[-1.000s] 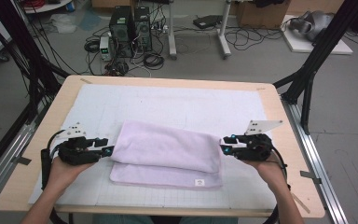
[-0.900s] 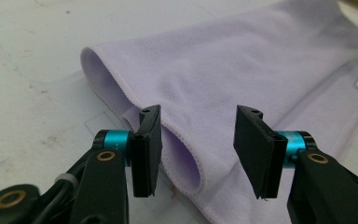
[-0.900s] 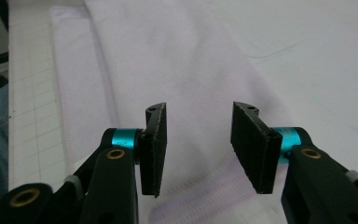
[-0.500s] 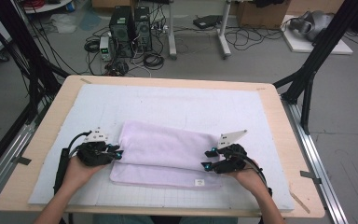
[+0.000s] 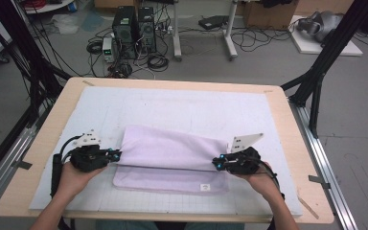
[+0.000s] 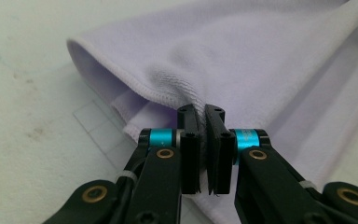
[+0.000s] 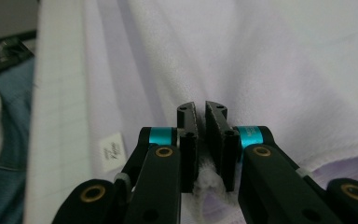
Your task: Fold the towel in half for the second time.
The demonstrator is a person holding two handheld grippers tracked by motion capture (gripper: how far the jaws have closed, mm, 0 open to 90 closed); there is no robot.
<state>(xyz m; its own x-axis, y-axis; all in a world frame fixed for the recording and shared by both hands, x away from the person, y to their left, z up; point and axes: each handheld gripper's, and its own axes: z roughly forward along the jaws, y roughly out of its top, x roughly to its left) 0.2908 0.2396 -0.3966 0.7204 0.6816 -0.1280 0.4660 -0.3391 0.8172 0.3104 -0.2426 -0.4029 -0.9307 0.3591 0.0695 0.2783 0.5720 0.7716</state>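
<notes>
Work in hand: folding a lilac towel [image 5: 170, 155] on the white gridded mat [image 5: 182, 108] that covers the wooden table [image 5: 294, 139].
Done so far: the towel already lies folded over on itself; its upper layer stops short of the near edge, so a strip of the lower layer with a small white label [image 5: 203, 187] shows towards the person.
Left to do: judging by the grips at both ends, another fold or a lift of the upper layer is about to start; nothing is raised off the mat yet.
Left gripper [image 6: 203, 116]: jaws have just been closing and are now clenched on the hemmed edge at the towel's left end.
Right gripper [image 7: 201, 114]: jaws have just been closing too; they pinch a bunch of cloth at the towel's right end.
Towel and tools: the towel stretches between the two grippers, near the middle of the mat, one end in each.
</notes>
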